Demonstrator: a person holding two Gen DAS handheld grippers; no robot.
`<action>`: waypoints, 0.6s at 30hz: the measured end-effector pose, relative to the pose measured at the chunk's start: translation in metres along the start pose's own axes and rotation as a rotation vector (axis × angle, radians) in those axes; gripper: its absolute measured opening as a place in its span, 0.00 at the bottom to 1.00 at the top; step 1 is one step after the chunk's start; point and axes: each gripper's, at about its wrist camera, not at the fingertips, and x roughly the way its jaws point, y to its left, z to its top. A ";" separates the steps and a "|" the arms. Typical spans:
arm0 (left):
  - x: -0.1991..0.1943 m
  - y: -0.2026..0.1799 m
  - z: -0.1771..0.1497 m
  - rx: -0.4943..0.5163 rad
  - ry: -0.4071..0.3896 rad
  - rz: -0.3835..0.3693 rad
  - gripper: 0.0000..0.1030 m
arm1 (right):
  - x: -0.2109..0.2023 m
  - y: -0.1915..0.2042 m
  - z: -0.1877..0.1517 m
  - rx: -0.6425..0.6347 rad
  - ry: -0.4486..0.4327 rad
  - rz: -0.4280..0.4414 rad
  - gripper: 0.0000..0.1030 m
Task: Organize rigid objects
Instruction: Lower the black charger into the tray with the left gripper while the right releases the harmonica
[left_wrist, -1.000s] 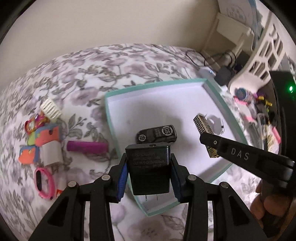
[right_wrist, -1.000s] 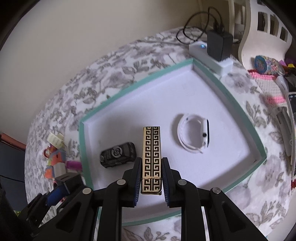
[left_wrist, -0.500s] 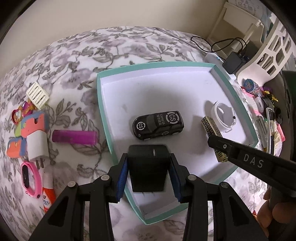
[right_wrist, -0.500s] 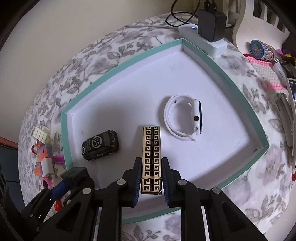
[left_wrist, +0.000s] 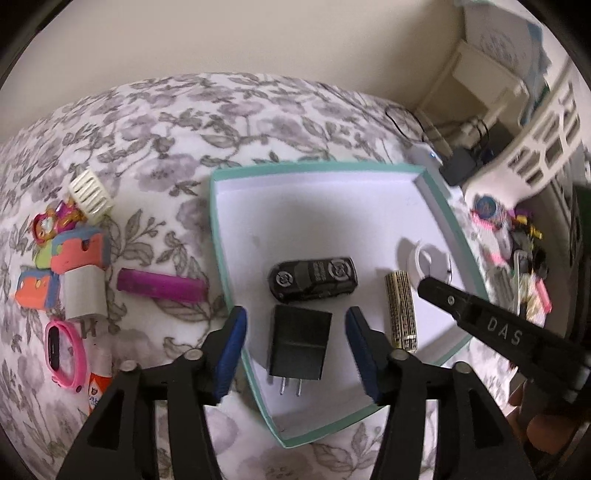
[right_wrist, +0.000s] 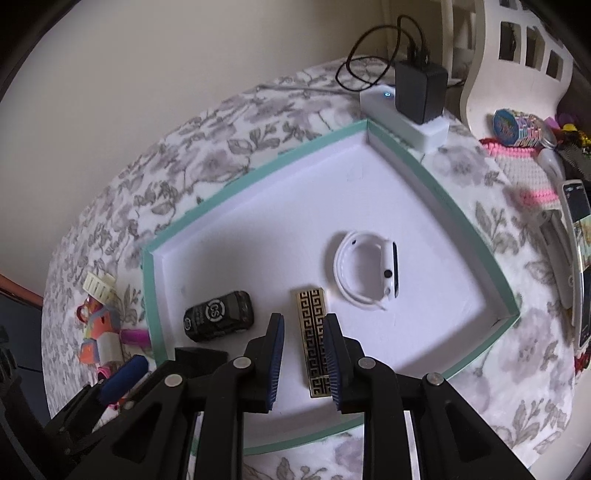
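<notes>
**Charger down, leftovers lie left of the tray**

Inside the teal tray (left_wrist: 218, 236), at its near corner, the black charger (left_wrist: 299, 343) lies flat, prongs toward the left gripper (left_wrist: 295, 314). Its jaws have just opened and flank the charger without touching. The right gripper (right_wrist: 303, 325) stands narrowly apart around the gold-patterned bar (right_wrist: 313, 343), seemingly unclamped. Outside the tray's left wall lies the purple stick (left_wrist: 160, 286), long axis pointing at that wall, nearer the left hand.

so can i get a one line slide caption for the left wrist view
Left gripper, jaws just opened, straddles a black charger lying in the teal-rimmed tray beside a toy car.
</notes>
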 end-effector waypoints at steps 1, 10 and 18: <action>-0.002 0.004 0.001 -0.021 -0.006 0.001 0.61 | 0.000 0.000 0.000 -0.001 0.000 -0.002 0.24; -0.010 0.037 0.007 -0.146 -0.050 0.080 0.82 | 0.003 0.000 0.000 -0.017 0.006 -0.049 0.27; -0.016 0.056 0.006 -0.191 -0.098 0.182 0.95 | 0.004 0.004 0.001 -0.049 -0.008 -0.082 0.67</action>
